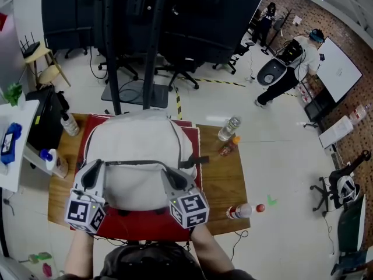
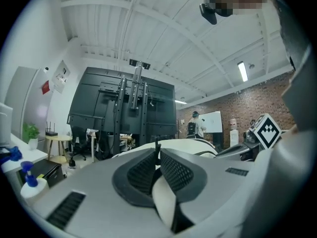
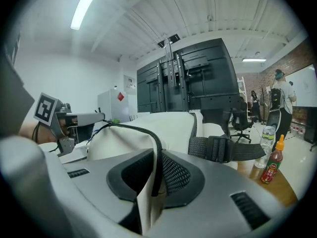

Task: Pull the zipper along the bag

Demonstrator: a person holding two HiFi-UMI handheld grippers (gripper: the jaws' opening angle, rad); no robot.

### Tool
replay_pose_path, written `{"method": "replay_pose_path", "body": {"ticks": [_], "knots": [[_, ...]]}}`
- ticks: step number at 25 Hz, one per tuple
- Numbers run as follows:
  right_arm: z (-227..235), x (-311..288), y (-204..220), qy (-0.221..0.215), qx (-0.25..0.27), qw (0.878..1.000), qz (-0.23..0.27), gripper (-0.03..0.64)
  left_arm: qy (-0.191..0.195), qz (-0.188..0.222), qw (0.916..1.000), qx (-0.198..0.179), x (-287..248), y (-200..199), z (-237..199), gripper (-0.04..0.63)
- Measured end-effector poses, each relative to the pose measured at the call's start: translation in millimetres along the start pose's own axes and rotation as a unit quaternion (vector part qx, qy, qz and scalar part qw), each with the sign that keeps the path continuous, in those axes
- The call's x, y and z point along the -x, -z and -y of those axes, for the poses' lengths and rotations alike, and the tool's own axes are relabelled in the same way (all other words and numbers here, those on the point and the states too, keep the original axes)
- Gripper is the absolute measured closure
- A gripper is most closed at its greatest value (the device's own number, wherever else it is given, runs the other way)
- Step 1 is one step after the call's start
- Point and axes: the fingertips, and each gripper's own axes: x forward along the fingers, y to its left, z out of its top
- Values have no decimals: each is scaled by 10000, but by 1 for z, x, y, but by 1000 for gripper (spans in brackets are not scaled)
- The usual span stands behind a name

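Left gripper (image 2: 158,156) pinches the zipper pull (image 2: 157,145) at the bag's (image 1: 140,139) 8 o'clock, right gripper (image 3: 158,158) is pinching the zipper edge (image 3: 138,131) at 4.

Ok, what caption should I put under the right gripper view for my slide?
Right gripper clamped on the white bag right at its dark zipper, strap beside it.

An office-like lab: brick wall (image 1: 291,2), whiteboard (image 1: 338,69), swivel chairs (image 1: 182,69), tall black equipment rack (image 1: 198,10).
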Motion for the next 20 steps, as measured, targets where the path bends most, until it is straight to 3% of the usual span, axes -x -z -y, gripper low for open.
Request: {"method": "replay_pose_path", "body": {"ticks": [9,20], "knots": [[-1,-1,0,50,-67,10000,-6,566,-471,-83,9988,128,31,16,-57,555],[-7,-4,2,155,-41,9999,-19,566,-492,-145,9956,786,60,53,-52,549]]}}
